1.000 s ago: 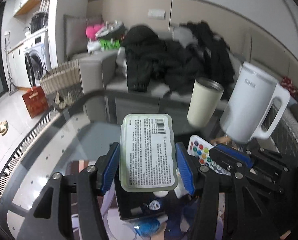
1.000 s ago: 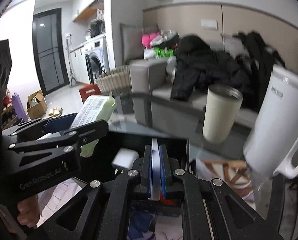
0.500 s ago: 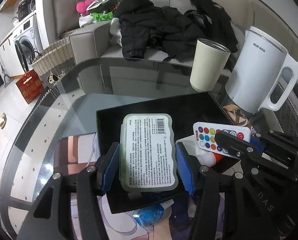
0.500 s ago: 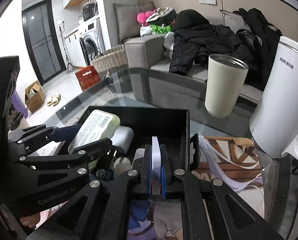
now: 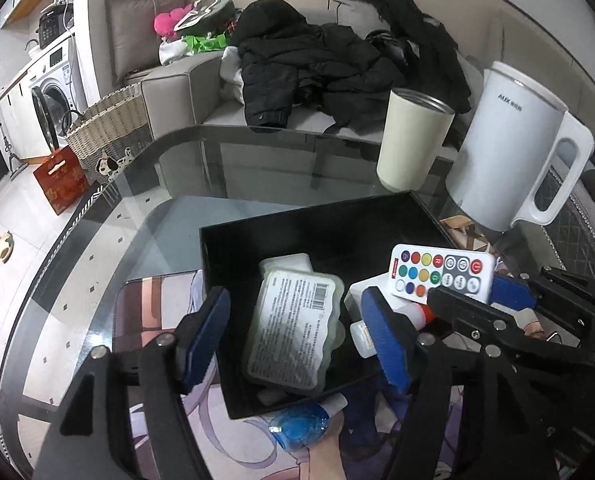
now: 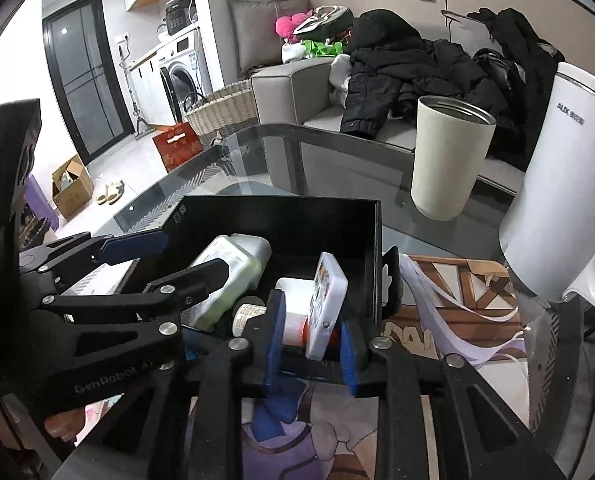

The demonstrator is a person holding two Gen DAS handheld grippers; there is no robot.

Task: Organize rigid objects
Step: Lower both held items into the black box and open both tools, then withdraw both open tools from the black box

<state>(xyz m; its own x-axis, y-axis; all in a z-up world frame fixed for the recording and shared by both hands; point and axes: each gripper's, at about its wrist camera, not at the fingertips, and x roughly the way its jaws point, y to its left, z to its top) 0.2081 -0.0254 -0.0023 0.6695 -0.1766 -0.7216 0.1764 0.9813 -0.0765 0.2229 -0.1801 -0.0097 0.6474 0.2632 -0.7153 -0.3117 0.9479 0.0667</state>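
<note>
Reading "AUX", white kettle (image 5: 513,152) behind black box (image 5: 297,232)

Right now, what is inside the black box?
In the black box: a pale green labelled case lying tilted over a white container, a white remote with coloured buttons, and a small bottle. Whatever lies beneath the case is covered.
</note>
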